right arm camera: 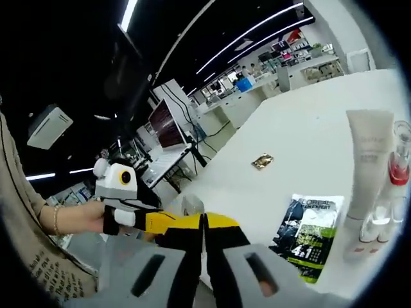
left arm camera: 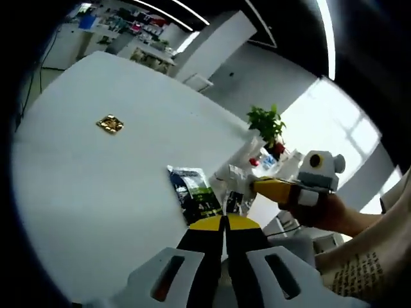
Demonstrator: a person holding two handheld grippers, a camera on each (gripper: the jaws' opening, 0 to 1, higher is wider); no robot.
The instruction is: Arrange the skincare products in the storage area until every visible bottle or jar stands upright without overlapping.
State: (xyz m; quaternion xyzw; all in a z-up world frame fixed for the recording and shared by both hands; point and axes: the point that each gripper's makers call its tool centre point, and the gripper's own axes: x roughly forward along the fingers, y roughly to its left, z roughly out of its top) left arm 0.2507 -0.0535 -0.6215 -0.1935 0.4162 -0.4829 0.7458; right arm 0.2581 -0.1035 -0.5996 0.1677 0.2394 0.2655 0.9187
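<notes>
My left gripper [left arm camera: 225, 222] sits at the bottom of the left gripper view, its yellow-tipped jaws shut with nothing between them. Just beyond it a dark green sachet [left arm camera: 194, 192] lies flat on the white table [left arm camera: 96, 186], with small clear bottles [left arm camera: 236, 186] beside it. My right gripper [right arm camera: 204, 221] is likewise shut and empty. In the right gripper view the sachet [right arm camera: 308, 234] lies flat, a white tube [right arm camera: 367, 154] stands upright, and a clear bottle with red liquid [right arm camera: 398, 168] stands at the edge. A small clear jar [right arm camera: 192, 205] stands close behind the jaw tips.
A gold foil packet [left arm camera: 110, 124] [right arm camera: 262, 161] lies alone further out on the table. A potted plant [left arm camera: 266, 122] stands past the table's far edge. A person's hand [right arm camera: 83, 218] holds the left gripper. Desks and monitors [right arm camera: 170, 131] fill the room behind.
</notes>
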